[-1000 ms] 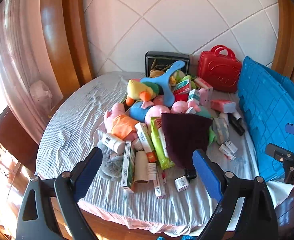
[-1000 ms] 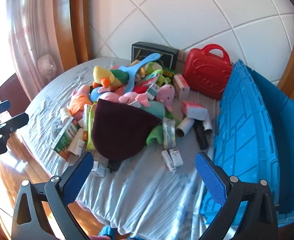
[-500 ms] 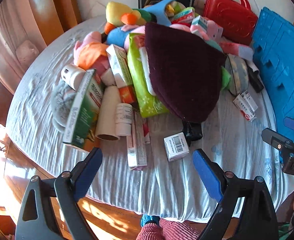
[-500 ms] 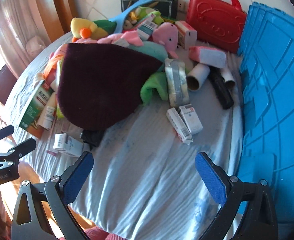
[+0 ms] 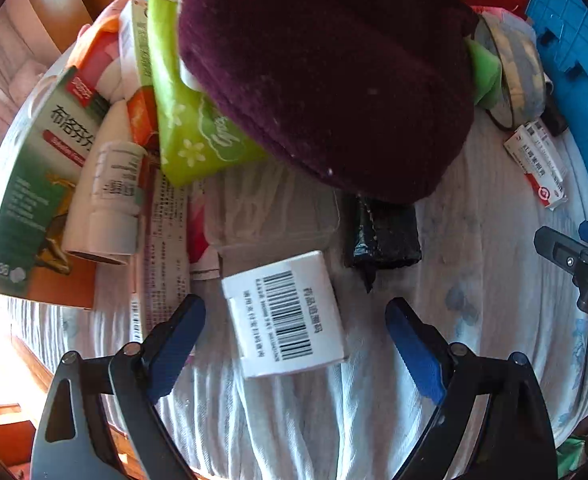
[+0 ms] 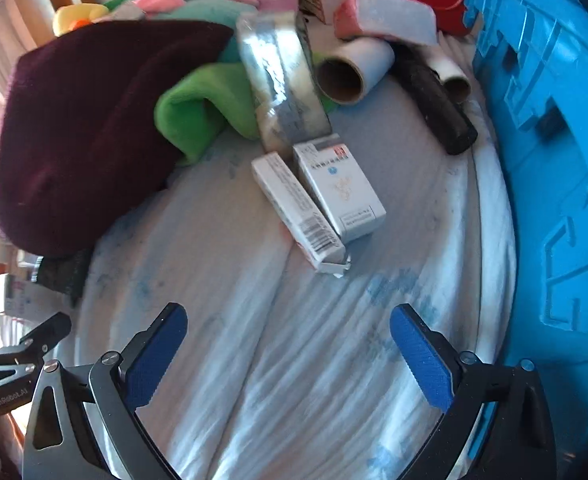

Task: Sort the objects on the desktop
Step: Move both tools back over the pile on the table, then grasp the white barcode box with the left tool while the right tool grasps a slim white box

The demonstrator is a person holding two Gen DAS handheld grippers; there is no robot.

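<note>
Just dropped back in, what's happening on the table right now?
A person is sorting a cluttered pile with two handheld grippers. The left gripper is open and low over the tablecloth, with its fingers on either side of a small white barcode box, not closed on it yet. The right gripper is also open and empty, above bare cloth short of two small white boxes. A dark maroon hat covers much of the pile, and a blue crate sits on the right.

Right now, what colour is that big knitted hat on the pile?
Dark maroon hat, clearest in the left wrist view.
</note>
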